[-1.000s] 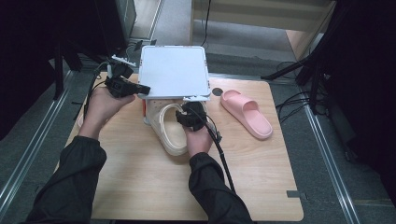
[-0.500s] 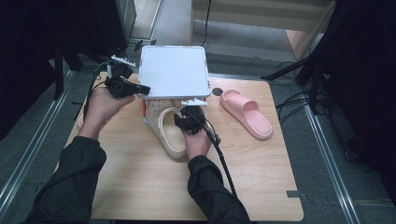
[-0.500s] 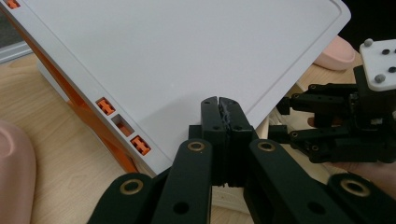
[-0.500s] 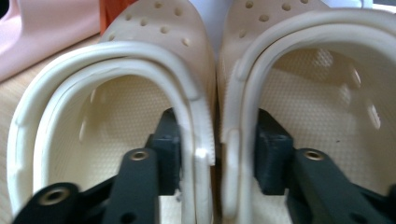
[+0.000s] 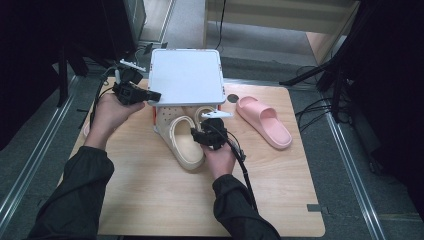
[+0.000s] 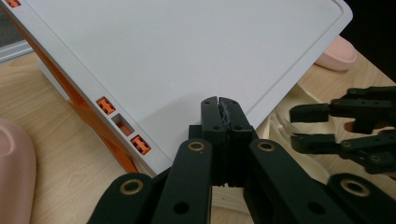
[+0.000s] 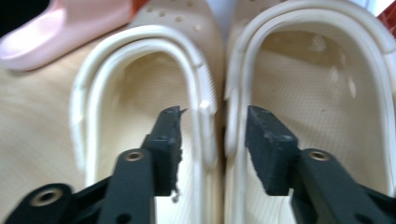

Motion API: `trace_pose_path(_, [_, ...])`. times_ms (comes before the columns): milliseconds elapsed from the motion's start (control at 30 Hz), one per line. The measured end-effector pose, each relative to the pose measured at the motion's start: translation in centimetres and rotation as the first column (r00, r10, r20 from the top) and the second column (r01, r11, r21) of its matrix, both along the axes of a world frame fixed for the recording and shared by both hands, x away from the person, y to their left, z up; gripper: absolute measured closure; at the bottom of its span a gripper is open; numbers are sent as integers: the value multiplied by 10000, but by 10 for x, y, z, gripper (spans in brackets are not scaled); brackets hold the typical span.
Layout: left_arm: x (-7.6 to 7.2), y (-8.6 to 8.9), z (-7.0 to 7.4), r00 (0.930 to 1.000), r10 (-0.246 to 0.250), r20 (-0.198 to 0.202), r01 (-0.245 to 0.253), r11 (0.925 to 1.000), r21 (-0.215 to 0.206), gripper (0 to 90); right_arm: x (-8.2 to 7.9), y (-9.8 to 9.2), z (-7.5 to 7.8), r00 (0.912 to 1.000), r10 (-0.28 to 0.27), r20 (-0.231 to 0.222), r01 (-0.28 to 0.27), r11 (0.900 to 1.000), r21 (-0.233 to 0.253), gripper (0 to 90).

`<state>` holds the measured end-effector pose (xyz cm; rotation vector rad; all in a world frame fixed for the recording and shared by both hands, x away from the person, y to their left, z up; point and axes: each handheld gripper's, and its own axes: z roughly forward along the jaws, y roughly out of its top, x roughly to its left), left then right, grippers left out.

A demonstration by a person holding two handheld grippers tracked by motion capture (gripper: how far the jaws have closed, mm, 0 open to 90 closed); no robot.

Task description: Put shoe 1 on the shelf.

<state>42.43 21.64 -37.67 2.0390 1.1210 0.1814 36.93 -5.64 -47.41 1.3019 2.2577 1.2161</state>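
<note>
On the wooden table [image 5: 150, 200], the right hand-held gripper [image 7: 212, 126] straddles both cream clogs' [image 7: 299, 93] touching walls, jaws apart, ready to pinch them together; the left hand-held gripper [image 6: 219, 105], at ten o'clock, is closed beside the white rack [image 6: 187, 56].

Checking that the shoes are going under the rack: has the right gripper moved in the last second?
Yes. The right gripper has slid forward toward the white rack, along with the cream clogs.

Bright tabletop, dark surroundings, soft blur

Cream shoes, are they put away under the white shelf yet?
Partly: the cream shoes sit toes under the white shelf, heels out. The open right gripper straddles their inner walls; the shut left gripper meets the shelf's edge. A pink slipper waits outside.
</note>
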Motion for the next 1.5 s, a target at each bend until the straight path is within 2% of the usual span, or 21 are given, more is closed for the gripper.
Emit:
trace_pose_path(33, [0, 0, 0, 10000, 18, 2, -18, 10000, -14, 895, -7, -5, 3, 9999, 147, -28, -147, 9998, 125, 607])
trace_pose_path(67, [0, 0, 0, 10000, 18, 2, -18, 10000, -14, 895, -7, -5, 3, 9999, 147, -28, -147, 9998, 125, 607])
trace_pose_path(133, [0, 0, 0, 10000, 25, 5, -25, 10000, -31, 894, -18, -11, 5, 9992, 388, -88, -386, 9991, 183, 677])
trace_pose_path(200, [0, 0, 0, 10000, 30, 6, -30, 10000, -31, 895, -21, -13, 5, 9987, 504, -111, -501, 9985, 203, 704])
trace_pose_path(300, [0, 0, 0, 10000, 37, 6, -37, 10000, -39, 895, -31, -15, 5, 9967, 805, -143, -801, 9964, 266, 794])
trace_pose_path(500, [0, 0, 0, 10000, 66, -21, -66, 10000, -20, 895, -54, -18, 0, 9892, 1419, -358, -1405, 9893, 379, 890])
trace_pose_path(700, [0, 0, 0, 10000, 95, 1, -95, 10000, 20, 896, -69, -21, -6, 9835, 1723, -550, -1701, 9845, 419, 900])
trace_pose_path(867, [-1, -1, 0, 9999, 113, -4, -113, 9999, 30, 896, -80, -27, -20, 9774, 1927, -865, -1907, 9812, 311, 900])
trace_pose_path(1167, [0, 0, 0, 9999, 127, -43, -127, 9999, -57, 896, -84, -23, -38, 9655, 2339, -1148, -2351, 9720, 32, 900])
trace_pose_path(1300, [-1, 0, -1, 9999, 125, -19, -125, 9999, -73, 896, -83, -20, -50, 9663, 2294, -1168, -2328, 9724, -164, 900])
trace_pose_path(1367, [-1, 0, 0, 9999, 132, -16, -132, 9999, -66, 896, -82, -19, -53, 9676, 2251, -1147, -2268, 9739, -25, 900])
trace_pose_path(1500, [-1, -1, -1, 9999, 139, -38, -139, 9999, -75, 896, -81, -11, -51, 9691, 2304, -878, -2315, 9728, -21, 900])
